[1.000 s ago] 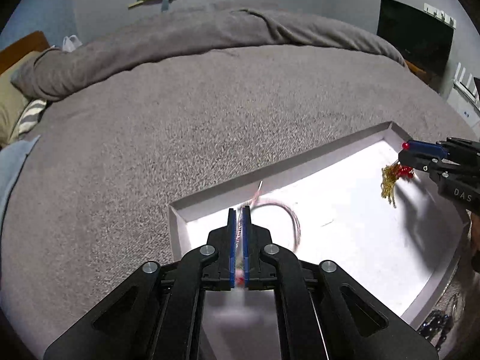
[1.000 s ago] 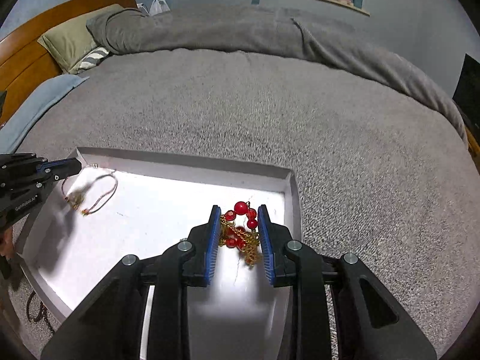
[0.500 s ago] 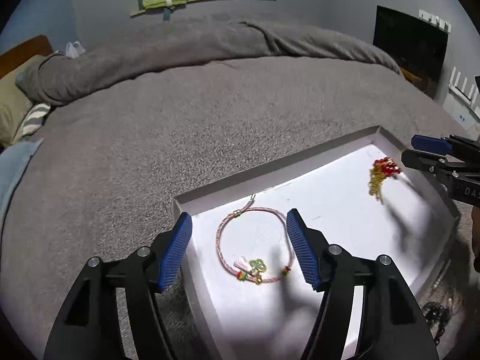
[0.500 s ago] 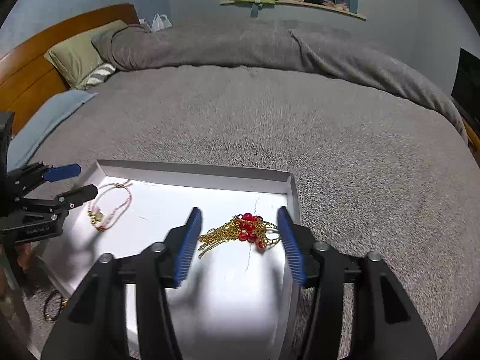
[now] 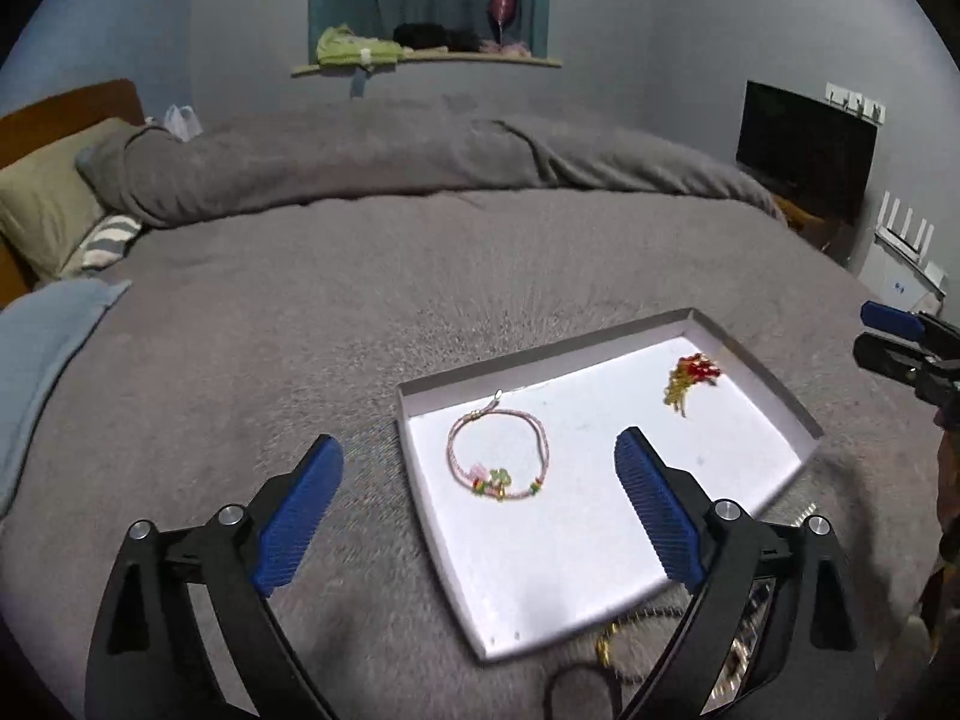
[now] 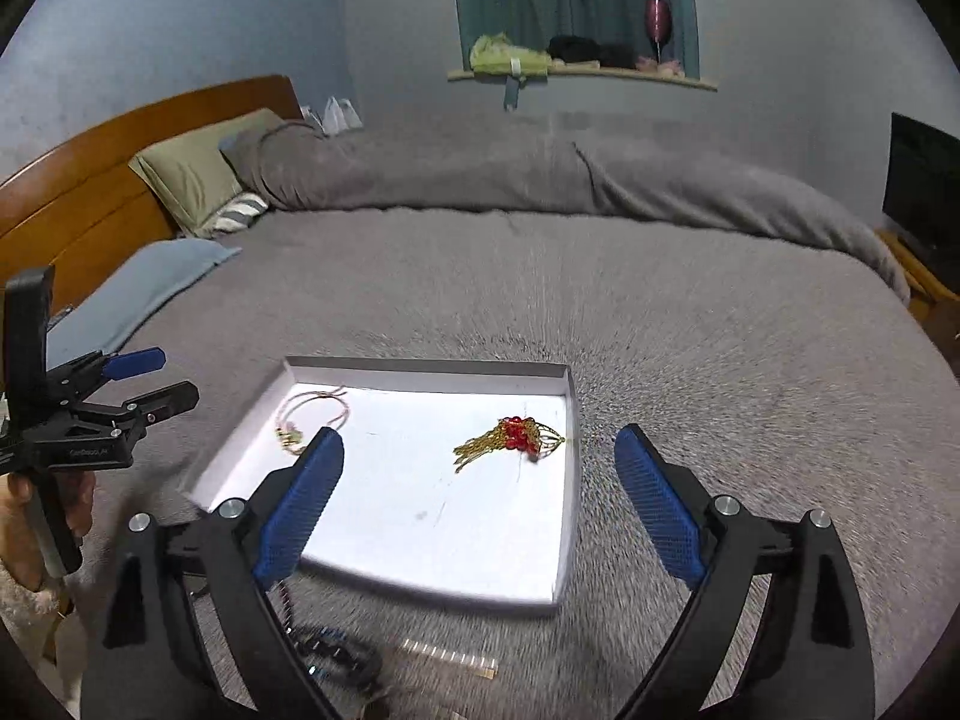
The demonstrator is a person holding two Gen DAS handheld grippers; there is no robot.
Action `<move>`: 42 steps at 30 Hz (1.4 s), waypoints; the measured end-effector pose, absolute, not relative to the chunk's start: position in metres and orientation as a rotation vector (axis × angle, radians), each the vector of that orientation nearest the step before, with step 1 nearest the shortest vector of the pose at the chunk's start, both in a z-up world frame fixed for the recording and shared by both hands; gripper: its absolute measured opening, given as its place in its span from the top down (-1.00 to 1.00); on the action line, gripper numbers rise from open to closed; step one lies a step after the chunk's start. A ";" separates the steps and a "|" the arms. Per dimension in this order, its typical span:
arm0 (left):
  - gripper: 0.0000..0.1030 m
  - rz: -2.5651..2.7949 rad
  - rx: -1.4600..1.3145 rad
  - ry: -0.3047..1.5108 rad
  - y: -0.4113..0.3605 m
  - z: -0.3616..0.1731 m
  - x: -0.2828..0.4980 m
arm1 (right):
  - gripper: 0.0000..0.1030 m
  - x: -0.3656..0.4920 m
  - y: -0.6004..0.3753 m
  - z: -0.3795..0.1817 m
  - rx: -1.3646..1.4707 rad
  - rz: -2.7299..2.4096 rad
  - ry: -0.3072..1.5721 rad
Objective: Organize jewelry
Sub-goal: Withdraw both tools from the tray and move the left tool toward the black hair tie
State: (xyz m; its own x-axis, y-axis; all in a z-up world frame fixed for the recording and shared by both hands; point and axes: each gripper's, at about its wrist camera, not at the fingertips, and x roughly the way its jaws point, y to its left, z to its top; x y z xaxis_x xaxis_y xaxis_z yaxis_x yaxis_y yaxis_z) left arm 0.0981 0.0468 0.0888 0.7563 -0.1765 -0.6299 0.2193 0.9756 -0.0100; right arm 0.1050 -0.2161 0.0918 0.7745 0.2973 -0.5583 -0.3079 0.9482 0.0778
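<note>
The left gripper (image 5: pixel 477 501) tilts downward, its jaws opening wide with nothing between the blue fingers (image 5: pixel 297 516). In the right wrist view it shows at the left edge, its handle gripped by a hand (image 6: pixel 36 516). The right gripper (image 6: pixel 480 501) also tilts downward, jaws opening, fingers (image 6: pixel 657 507) far apart and holding nothing. From the left wrist view its fingertips jut in at the right edge.

We see a white tray (image 5: pixel 600 570) on a grey blanket (image 5: pixel 360 300). In it lie a pink bracelet (image 5: pixel 498 456) with green charms and a gold chain piece with red beads (image 6: pixel 516 435). Both grippers carry blue pads (image 5: pixel 294 510) on black frames.
</note>
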 end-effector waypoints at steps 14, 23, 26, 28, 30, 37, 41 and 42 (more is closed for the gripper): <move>-0.87 -0.241 0.070 0.629 0.059 0.087 -0.002 | -0.90 0.009 -0.240 0.086 -0.029 0.311 0.541; -0.88 -0.244 0.145 0.666 0.042 0.048 -0.034 | -0.90 -0.018 -0.243 0.043 -0.109 0.257 0.578; -0.88 -0.248 0.149 0.692 0.038 0.035 -0.035 | -0.90 -0.024 -0.241 0.029 -0.140 0.241 0.596; -0.88 -0.270 0.136 0.719 0.035 0.026 -0.033 | -0.90 -0.027 -0.242 0.022 -0.140 0.242 0.605; -0.87 -0.274 0.142 0.719 0.029 0.020 -0.032 | -0.90 -0.028 -0.244 0.014 -0.128 0.250 0.621; -0.65 -0.306 0.196 0.671 0.011 0.014 -0.034 | -0.89 -0.028 -0.246 -0.003 -0.114 0.256 0.647; -0.33 -0.333 0.203 0.687 0.004 0.010 -0.027 | -0.89 -0.025 -0.245 -0.009 -0.092 0.280 0.661; -0.27 -0.337 0.203 0.692 0.004 0.008 -0.026 | -0.86 -0.023 -0.245 -0.011 -0.087 0.286 0.666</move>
